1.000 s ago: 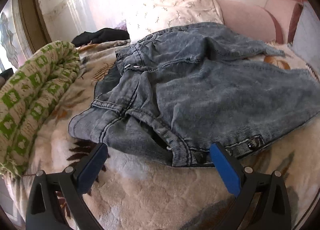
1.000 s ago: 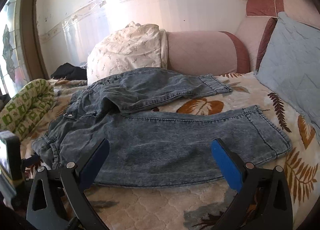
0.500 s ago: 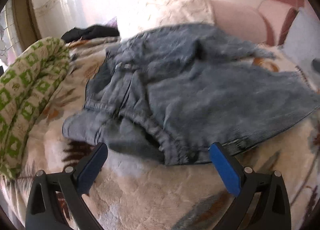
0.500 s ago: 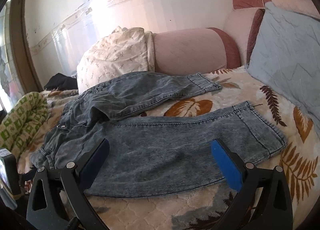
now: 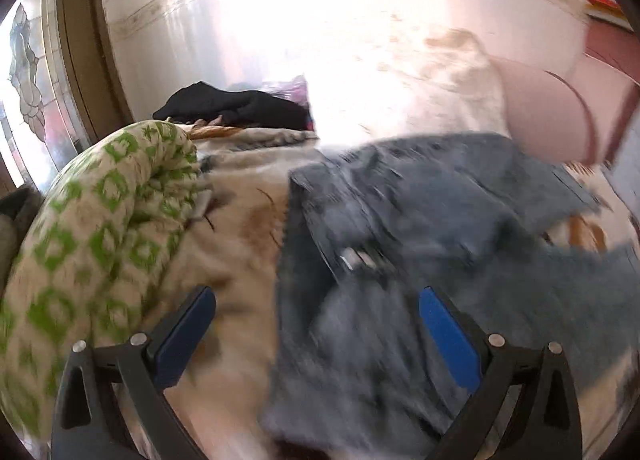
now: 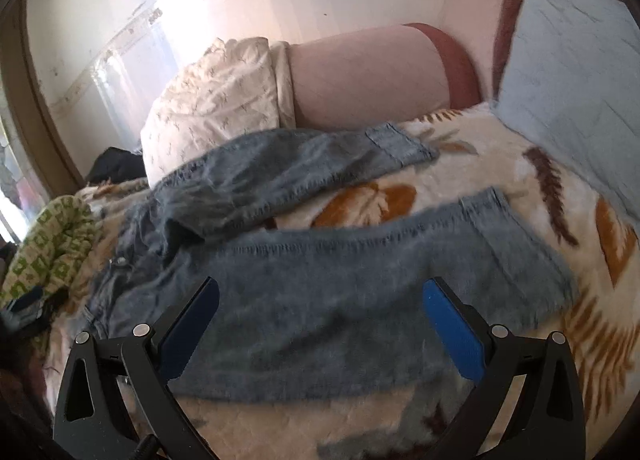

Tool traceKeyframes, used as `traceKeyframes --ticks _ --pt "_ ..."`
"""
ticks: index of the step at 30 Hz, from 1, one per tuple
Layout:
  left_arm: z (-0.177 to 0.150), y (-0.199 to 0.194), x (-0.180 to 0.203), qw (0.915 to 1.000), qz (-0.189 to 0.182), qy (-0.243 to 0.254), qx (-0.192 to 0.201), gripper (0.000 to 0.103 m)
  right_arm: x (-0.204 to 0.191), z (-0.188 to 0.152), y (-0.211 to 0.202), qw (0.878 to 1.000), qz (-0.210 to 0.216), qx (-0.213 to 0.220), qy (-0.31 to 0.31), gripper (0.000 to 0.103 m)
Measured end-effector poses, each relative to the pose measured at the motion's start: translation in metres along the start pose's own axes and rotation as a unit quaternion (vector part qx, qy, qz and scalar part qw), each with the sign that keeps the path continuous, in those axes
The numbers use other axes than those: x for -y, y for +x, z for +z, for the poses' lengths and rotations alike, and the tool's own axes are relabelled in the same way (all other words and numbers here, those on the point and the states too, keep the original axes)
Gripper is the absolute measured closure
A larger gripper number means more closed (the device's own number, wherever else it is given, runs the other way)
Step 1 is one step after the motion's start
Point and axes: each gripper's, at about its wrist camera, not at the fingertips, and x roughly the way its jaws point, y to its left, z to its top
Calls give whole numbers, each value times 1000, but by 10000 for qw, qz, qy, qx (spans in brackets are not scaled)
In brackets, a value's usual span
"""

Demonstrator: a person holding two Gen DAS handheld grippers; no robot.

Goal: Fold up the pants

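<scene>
We hold both claws, left [image 5: 312,334] and right [image 6: 320,326], spread apart and empty over the jeans [image 6: 328,300], which lie unfolded on the leaf-print bed blanket [image 6: 500,164]. A green-patterned quilt [image 5: 92,244] is bunched at the left; pillows [image 6: 216,100] line the far wall.

Jeans [image 6: 320,300] spread on leaf-print blanket [image 6: 500,180], right gripper [image 6: 320,324] jaws wide above near leg

A leaf-print blanket [image 6: 460,164] covered the bed. A green-patterned quilt [image 5: 92,228] lay rolled at its left. A white pillow [image 6: 216,100], pink bolster [image 6: 360,76] and blue cushion [image 6: 568,72] lined the back; dark clothing [image 5: 236,106] lay near the wall.
</scene>
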Motion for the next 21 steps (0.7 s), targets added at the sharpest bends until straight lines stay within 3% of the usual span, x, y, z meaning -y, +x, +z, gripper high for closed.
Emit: traceKeyframes --ticks 2,5,10,15,17,21 --pt "26 31 -15 9997 147 -87 -181 0 7 26 11 9999 16 -58 -113 0" --pt "60 83 -29 9971 28 -304 -690 0 12 60 33 9984 -202 -119 -506 0" --pt "87 164 -50 9818 -187 -1168 -1483 1 23 111 73 9961 -542 -69 -699 0" --pt "92 220 -53 9598 -586 -1752 -2111 22 45 149 123 9980 -576 -114 -239 0" --pt "92 232 -51 9546 -712 -1844 -2231 27 51 159 141 9978 -635 -156 -145 0" --pt "95 245 -48 9473 -956 -1993 -2321 49 61 180 173 9960 -869 -187 -80 0"
